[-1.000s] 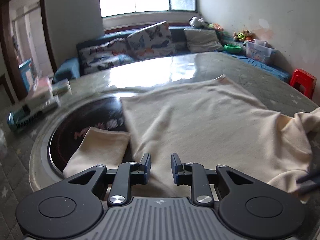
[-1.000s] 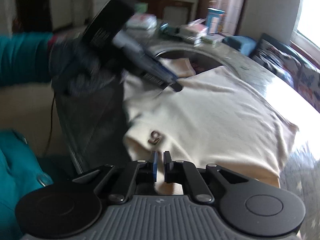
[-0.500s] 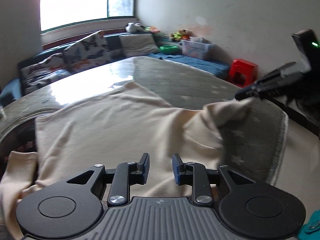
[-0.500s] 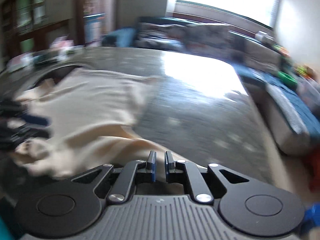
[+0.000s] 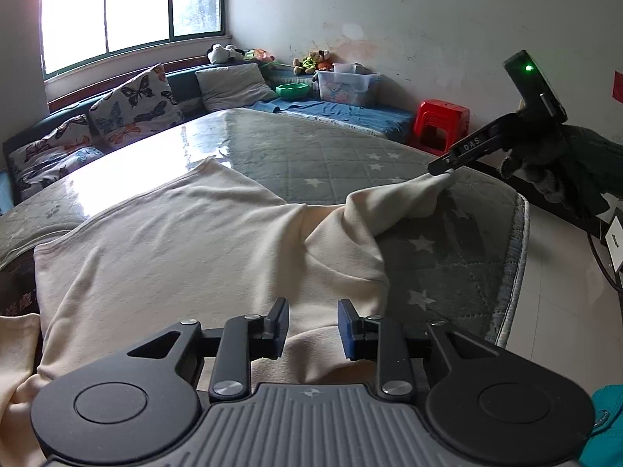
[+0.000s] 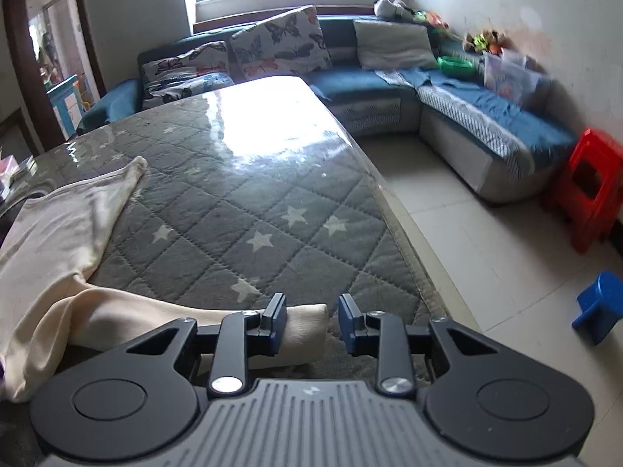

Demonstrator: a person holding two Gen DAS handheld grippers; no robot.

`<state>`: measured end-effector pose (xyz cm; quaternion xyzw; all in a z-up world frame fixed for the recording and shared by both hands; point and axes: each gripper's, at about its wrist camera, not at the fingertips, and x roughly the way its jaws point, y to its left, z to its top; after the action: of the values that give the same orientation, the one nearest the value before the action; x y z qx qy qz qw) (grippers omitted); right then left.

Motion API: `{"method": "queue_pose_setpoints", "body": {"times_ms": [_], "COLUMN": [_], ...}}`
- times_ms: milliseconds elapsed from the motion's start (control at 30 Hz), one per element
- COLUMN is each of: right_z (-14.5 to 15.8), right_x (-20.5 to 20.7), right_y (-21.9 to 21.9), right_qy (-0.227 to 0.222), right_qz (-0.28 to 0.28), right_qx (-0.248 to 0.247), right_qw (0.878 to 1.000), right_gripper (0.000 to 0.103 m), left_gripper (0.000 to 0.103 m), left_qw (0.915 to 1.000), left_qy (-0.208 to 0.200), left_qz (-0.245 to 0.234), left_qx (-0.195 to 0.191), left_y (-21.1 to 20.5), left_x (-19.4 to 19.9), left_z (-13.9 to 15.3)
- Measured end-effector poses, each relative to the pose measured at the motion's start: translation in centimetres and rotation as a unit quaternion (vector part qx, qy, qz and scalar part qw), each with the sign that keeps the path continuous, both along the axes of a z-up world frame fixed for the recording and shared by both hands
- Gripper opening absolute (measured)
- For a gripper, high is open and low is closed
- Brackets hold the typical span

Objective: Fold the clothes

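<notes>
Sweater (image 5: 187,257) sleeve (image 6: 303,329) between parted jaws

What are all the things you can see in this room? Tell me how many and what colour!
Garment: one, cream, spread on the table, sleeve stretched toward the near edge.
Table cover: one, grey quilted with stars.
Sofa: one, blue, along the walls.
Butterfly cushions: several, on the sofa.
Grey cushion: one, on the sofa.
Stool: one, red, by the wall.
Small stool: one, blue, on the floor.
Bowl: one, green.
Plastic box: one, clear.
Soft toys: several.
Left gripper: open over the garment.
Right gripper: just opened, sleeve end between its jaws.
</notes>
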<state>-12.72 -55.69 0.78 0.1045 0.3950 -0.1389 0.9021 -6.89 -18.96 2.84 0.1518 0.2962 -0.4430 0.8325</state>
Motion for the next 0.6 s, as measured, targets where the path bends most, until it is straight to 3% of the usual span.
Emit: {"method": "queue_pose_setpoints", "body": {"times_ms": [100, 133, 233, 400, 600], "right_z": [-0.1, 0.0, 0.8, 4.4, 10.0], "right_x": [0.0, 0.0, 0.2, 1.7, 2.1], "right_y": [0.1, 0.2, 0.7, 2.0, 3.3], "right_qy": [-0.003, -0.003, -0.008, -0.054, -0.176], "right_qz": [0.007, 0.013, 0.027, 0.06, 0.083], "right_qx": [0.013, 0.012, 0.0, -0.053, -0.12], "right_qw": [1.0, 1.0, 1.0, 0.995, 0.974], "right_gripper": [0.027, 0.016, 0.004, 0.002, 0.001], "left_gripper": [0.03, 0.03, 0.03, 0.03, 0.03], "left_qw": [1.0, 1.0, 0.9999, 0.9997, 0.9995], "left_qy": [0.002, 0.002, 0.004, 0.007, 0.01], "left_qz": [-0.005, -0.007, -0.013, -0.02, -0.028], "left_qx": [0.001, 0.002, 0.004, 0.007, 0.01], "left_y": [-0.2, -0.3, -0.6, -1.0, -1.1], "left_x": [-0.1, -0.1, -0.2, -0.4, -0.6], "left_z": [-0.1, -0.2, -0.4, -0.7, -1.2]}}
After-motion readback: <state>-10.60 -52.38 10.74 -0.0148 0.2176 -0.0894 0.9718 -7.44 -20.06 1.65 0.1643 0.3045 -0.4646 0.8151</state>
